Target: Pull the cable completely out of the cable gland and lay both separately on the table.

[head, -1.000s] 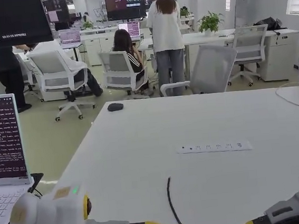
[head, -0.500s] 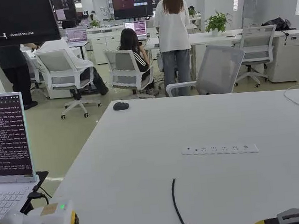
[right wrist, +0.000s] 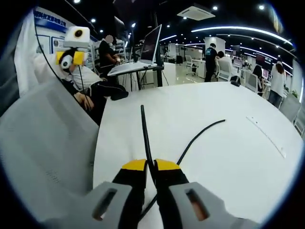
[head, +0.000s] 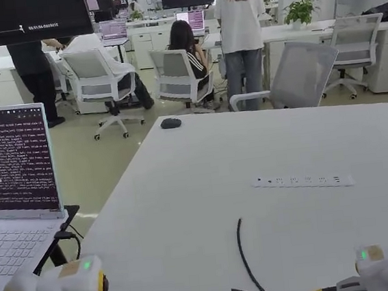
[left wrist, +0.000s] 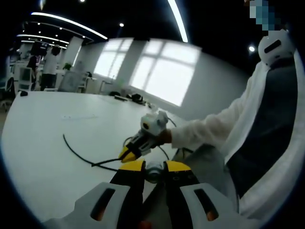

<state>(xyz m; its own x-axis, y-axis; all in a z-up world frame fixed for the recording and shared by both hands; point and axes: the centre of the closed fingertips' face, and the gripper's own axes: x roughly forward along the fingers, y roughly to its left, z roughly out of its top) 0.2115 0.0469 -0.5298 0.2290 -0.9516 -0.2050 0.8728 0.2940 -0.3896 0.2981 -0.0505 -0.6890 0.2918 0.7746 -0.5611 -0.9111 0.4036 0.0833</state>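
Right gripper view: cable clamped

We see the right gripper (right wrist: 151,165) pressed together on the black cable (right wrist: 143,128) at lower centre. In the left gripper view, the left gripper (left wrist: 155,166) pinches the grey cable gland (left wrist: 153,174) at bottom centre.

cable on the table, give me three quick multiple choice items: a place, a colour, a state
1. Where does the power strip lie? A in a drawer B on the white table, beyond the cable C on a shelf
2. What colour is the cable? A black B red C white
3. How is the right tool? A wide open B shut on the cable C shut on nothing

1 B: the head view shows it flat on the table past the cable's end. 2 A: black in each view. 3 B: its jaws pinch the cable in the right gripper view.
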